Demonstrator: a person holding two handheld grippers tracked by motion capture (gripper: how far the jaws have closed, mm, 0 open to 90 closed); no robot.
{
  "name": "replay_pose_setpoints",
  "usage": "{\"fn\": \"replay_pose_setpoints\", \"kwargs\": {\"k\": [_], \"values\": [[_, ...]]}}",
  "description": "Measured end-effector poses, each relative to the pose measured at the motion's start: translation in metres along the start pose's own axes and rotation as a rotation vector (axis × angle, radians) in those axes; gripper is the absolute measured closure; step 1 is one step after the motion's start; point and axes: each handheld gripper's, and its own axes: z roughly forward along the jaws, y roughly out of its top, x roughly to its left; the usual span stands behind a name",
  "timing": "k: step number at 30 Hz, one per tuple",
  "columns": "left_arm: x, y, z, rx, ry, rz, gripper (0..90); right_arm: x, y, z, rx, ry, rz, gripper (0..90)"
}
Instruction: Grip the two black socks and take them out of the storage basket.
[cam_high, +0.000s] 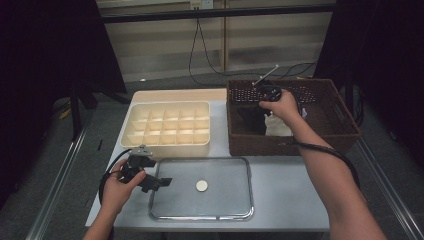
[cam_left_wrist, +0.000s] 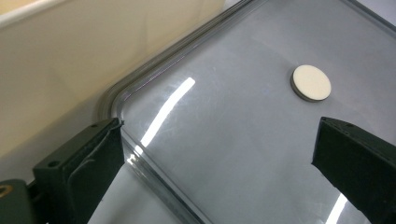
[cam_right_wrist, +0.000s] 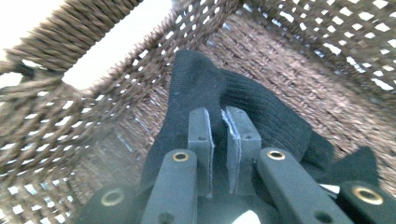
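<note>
No writing reads anywhere. The right gripper (cam_right_wrist: 219, 121) has its fingers pinching one black sock (cam_right_wrist: 261, 107) inside the wicker basket (cam_high: 345, 132). The left gripper (cam_left_wrist: 219, 154) has fingers spread, one round disc (cam_left_wrist: 311, 82) just beyond them on the tray (cam_left_wrist: 224, 116).

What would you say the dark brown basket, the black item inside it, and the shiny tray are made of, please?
The dark brown woven basket looks like wicker or twisted paper cord: open lattice walls, rope-like rim. The black ribbed sock-like item, pinched by the right tongs, appears to be soft knitted fabric. The shiny rectangular tray seems polished metal, judging by its mirror-like glare.
</note>
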Motion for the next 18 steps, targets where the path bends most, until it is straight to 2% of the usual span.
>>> {"fn": "replay_pose_setpoints", "kwargs": {"k": [2,8,18], "values": [[-0.001,0.000,0.001,0.006,0.008,0.002,1.9,0.001,0.001,-0.008,-0.008,-0.001,0.001,81.4],[-0.003,0.002,0.002,0.001,-0.004,0.004,1.9,0.006,0.004,-0.031,-0.040,0.018,0.016,81.3],[-0.008,0.005,0.006,0.001,-0.018,0.010,1.9,0.018,0.005,-0.059,-0.064,0.029,0.011,81.3]]}}
